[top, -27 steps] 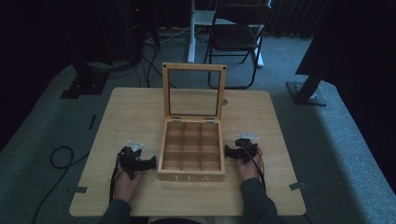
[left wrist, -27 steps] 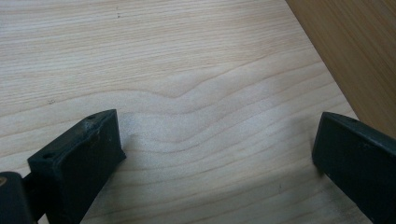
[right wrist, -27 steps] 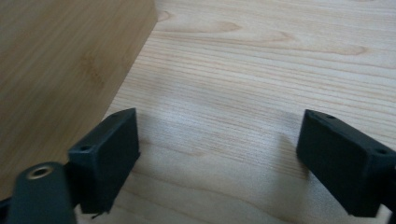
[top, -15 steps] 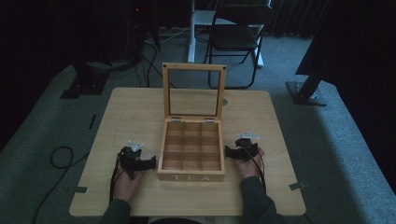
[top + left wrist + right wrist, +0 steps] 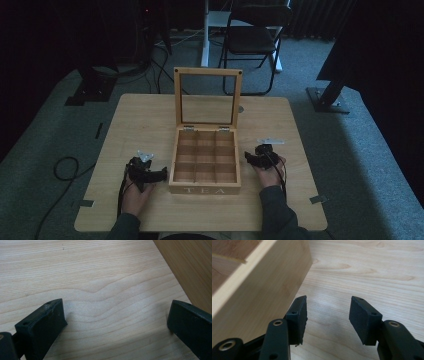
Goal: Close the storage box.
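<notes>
A wooden tea box (image 5: 205, 161) marked TEA stands open at the table's front middle, its glass lid (image 5: 207, 99) upright and its compartments empty. My left gripper (image 5: 159, 173) rests on the table just left of the box, jaws wide open with bare wood between them (image 5: 117, 315); the box wall (image 5: 190, 267) shows at the upper right of the left gripper view. My right gripper (image 5: 250, 158) lies just right of the box, open and empty (image 5: 328, 312), with the box's side (image 5: 262, 285) close to its left jaw.
The light wooden table (image 5: 140, 120) has bare surface behind and to both sides of the box. A small white piece (image 5: 270, 141) lies near the right gripper. A black chair (image 5: 252, 40) and stands are on the carpet beyond the table.
</notes>
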The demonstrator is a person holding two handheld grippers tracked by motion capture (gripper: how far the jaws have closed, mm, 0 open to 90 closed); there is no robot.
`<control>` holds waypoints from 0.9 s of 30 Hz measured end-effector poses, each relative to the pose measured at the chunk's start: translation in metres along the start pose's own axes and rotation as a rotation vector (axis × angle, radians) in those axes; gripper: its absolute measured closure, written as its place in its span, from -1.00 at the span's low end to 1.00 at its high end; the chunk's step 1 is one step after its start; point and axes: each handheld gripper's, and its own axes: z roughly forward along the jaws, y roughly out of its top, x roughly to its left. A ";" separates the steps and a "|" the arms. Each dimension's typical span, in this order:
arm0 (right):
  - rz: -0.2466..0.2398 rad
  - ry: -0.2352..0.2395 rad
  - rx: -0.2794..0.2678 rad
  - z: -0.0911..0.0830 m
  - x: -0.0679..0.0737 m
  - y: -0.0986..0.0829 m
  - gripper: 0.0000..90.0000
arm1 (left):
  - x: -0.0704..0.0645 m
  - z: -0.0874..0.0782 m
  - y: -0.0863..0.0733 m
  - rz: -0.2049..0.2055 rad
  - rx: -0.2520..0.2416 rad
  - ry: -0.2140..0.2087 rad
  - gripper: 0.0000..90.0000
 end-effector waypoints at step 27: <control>-0.133 -0.015 -0.097 -0.035 0.028 0.082 -0.07 | 0.000 0.000 0.000 0.002 -0.001 0.000 -0.96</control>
